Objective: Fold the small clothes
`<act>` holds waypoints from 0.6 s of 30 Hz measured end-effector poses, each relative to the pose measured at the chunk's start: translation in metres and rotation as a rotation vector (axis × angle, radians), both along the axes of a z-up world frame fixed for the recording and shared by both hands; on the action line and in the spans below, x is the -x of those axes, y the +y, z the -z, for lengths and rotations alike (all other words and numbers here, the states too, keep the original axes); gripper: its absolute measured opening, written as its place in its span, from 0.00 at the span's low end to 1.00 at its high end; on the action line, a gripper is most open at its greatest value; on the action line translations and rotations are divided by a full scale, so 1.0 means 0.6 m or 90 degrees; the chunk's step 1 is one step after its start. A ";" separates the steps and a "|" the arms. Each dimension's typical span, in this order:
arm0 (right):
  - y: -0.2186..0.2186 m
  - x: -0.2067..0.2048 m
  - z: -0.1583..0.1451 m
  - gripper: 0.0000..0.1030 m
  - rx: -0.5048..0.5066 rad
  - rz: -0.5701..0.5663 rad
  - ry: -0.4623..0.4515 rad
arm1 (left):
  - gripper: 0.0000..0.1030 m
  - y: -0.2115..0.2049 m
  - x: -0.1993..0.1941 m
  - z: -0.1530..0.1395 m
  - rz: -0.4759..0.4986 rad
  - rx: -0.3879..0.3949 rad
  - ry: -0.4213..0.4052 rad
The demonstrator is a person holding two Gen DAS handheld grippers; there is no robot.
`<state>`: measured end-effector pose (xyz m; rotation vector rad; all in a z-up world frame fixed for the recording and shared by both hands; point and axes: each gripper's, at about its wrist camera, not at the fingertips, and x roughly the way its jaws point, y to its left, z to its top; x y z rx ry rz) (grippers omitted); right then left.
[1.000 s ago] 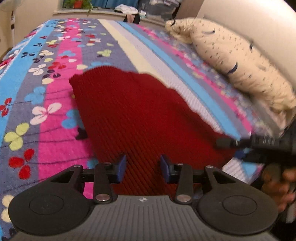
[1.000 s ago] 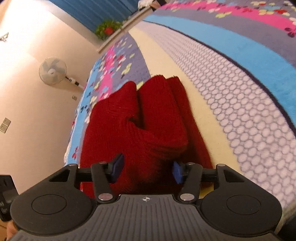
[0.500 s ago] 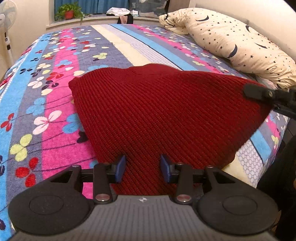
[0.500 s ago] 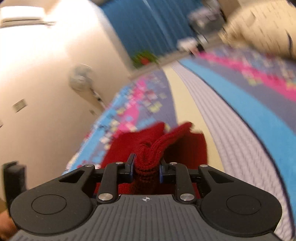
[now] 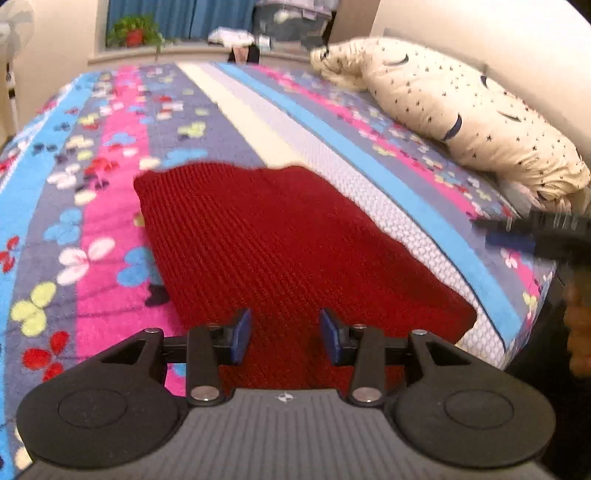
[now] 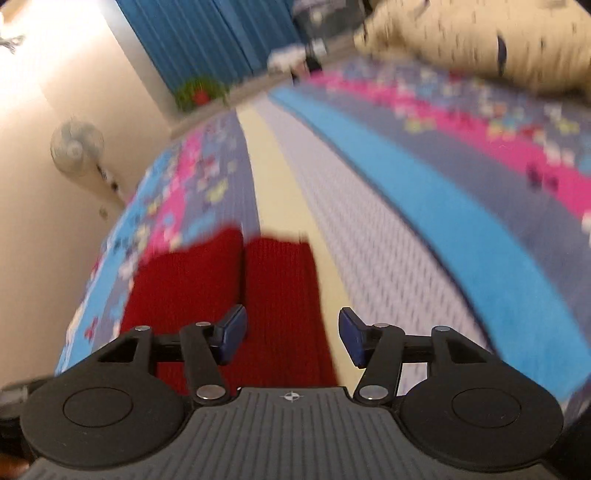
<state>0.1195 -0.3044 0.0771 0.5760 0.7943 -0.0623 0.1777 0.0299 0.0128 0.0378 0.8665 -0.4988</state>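
**A:** On a striped, flower-printed bedspread (image 5: 110,229), two grippers, one garment. Left gripper (image 5: 284,334) low over the near hem, blue pads (image 5: 240,334) parted, nothing between them but air above red knit. Holding nothing.

**B:** And the other one?

**A:** Right gripper (image 6: 291,336) also spread wide, wider than the left, empty. Seen from the left wrist as a dark blurred shape (image 5: 535,236) off the bed's right side, well apart from the cloth.

**B:** The garment itself?

**A:** One red knit garment (image 5: 280,251), ribbed, lying flat on the bedspread near the front edge. Far edge uneven, right side running diagonally toward the near corner. From the right wrist, two red panels (image 6: 229,295) side by side with a dark crease between them, touching along that line. Blurred, so finer detail not readable.

**B:** Anything else, counted?

**A:** One cream pillow (image 5: 461,110) with dark stars and moons, along the headboard side, well apart from the knit. One standing fan (image 6: 75,149) against the pale wall. One potted plant (image 5: 135,31) with a red pot on the ledge beyond the foot of the bed, blue curtain (image 6: 207,40) behind it.

**B:** Containers?

**A:** Only that pot, green leaves in it. White bundle (image 5: 232,35) on the same ledge, too blurred to identify.
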 end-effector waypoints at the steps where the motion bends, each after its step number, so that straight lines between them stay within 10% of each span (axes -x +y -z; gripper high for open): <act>1: 0.001 -0.015 -0.001 0.56 -0.001 -0.014 -0.009 | 0.44 -0.009 -0.002 0.010 0.016 -0.023 0.009; 5: 0.010 -0.110 0.016 0.57 -0.077 -0.067 0.000 | 0.52 -0.044 0.010 0.037 0.078 -0.117 -0.020; 16: 0.072 -0.269 0.132 0.63 -0.138 -0.070 0.147 | 0.54 -0.037 0.009 0.041 0.086 -0.107 -0.013; 18: 0.077 -0.276 0.123 0.18 -0.153 -0.095 0.125 | 0.54 -0.036 0.007 0.041 0.087 -0.104 -0.012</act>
